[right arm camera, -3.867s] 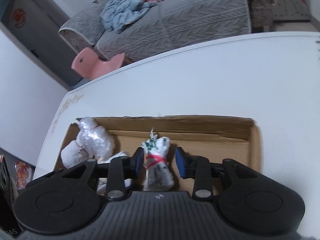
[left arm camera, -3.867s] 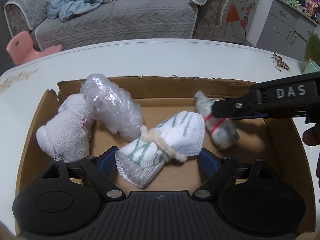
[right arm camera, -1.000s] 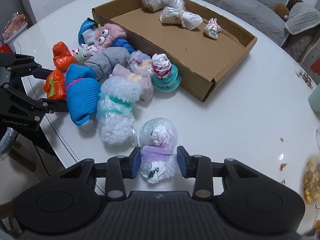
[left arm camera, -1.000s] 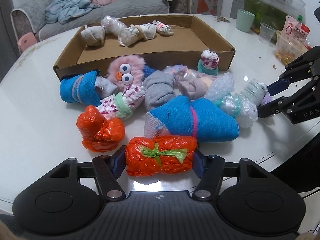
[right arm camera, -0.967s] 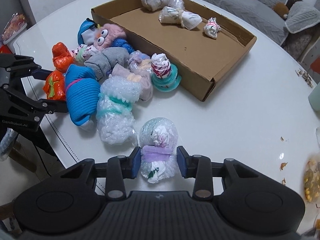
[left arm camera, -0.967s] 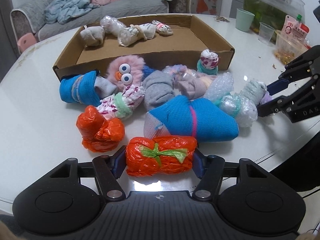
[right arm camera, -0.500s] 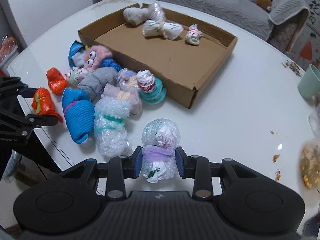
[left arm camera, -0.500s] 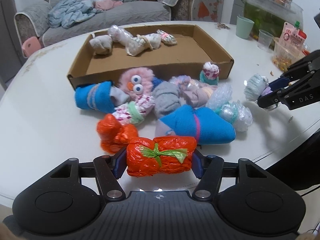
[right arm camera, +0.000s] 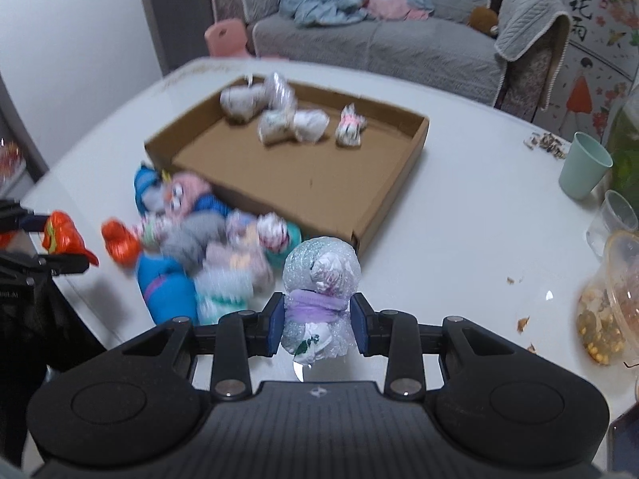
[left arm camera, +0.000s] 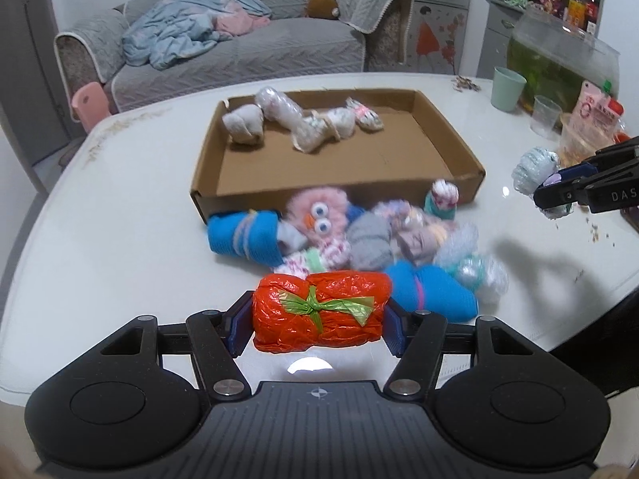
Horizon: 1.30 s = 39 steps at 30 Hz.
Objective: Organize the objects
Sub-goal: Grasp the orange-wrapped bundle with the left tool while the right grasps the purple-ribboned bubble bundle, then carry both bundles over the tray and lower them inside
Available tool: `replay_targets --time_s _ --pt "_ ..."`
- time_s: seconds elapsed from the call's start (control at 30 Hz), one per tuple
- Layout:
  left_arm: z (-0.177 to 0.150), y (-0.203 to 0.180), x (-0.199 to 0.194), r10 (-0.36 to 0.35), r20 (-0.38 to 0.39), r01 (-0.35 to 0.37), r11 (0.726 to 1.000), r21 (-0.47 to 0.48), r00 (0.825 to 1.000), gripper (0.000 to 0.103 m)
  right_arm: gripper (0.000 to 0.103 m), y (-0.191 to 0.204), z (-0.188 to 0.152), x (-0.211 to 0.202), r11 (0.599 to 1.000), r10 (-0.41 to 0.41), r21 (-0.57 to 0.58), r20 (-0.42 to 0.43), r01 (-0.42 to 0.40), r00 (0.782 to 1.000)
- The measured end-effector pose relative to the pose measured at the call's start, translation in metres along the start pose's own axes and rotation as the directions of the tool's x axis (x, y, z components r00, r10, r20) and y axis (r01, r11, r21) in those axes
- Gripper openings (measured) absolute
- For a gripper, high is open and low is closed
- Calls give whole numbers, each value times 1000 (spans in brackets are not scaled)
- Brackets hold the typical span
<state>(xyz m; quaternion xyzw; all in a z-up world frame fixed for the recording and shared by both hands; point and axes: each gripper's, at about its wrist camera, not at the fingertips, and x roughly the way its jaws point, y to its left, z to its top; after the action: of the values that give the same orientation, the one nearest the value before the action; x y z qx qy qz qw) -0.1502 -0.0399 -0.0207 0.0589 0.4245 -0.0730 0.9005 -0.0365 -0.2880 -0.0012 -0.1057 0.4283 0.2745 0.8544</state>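
Right claw (right arm camera: 317,321) clamped on a bubble-wrap bundle (right arm camera: 319,279) with a purple band, carried clear above the white worktop (right arm camera: 459,239). Just beyond it, a blurred heap of wrapped bundles (right arm camera: 207,255) crowds the near wall of the cardboard tray (right arm camera: 383,199); four pale bundles (right arm camera: 287,115) sit along the tray's far side. At the left edge, the left claw (right arm camera: 48,241) pinches an orange bundle (right arm camera: 64,235). A green cup (right arm camera: 585,169) stands at right.
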Motion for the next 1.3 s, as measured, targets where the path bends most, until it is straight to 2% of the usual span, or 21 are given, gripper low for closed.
replay_targets --time_s 0.4,0.73,0.9,1.03,1.13,1.3 --pt "40 -13 -1 -6 28 5 999 53 1000 68 31 11 35 -16 996 64 47 122 -70 990" --pt "136 -20 35 -57 99 48 995 86 993 68 31 -21 109 -3 998 -19 59 213 6 977" --pt "181 -28 75 -72 91 64 994 94 993 68 31 -35 138 34 998 -37 66 219 23 975" --pt "205 -44 118 -162 87 154 984 92 983 68 31 -57 143 50 990 -64 134 228 34 971" --pt "216 -59 160 -239 61 234 969 72 969 68 31 -68 142 55 989 -79 143 226 47 971" --pt "217 -73 221 -297 37 293 953 81 954 68 31 -81 144 68 987 -65 158 198 34 978"
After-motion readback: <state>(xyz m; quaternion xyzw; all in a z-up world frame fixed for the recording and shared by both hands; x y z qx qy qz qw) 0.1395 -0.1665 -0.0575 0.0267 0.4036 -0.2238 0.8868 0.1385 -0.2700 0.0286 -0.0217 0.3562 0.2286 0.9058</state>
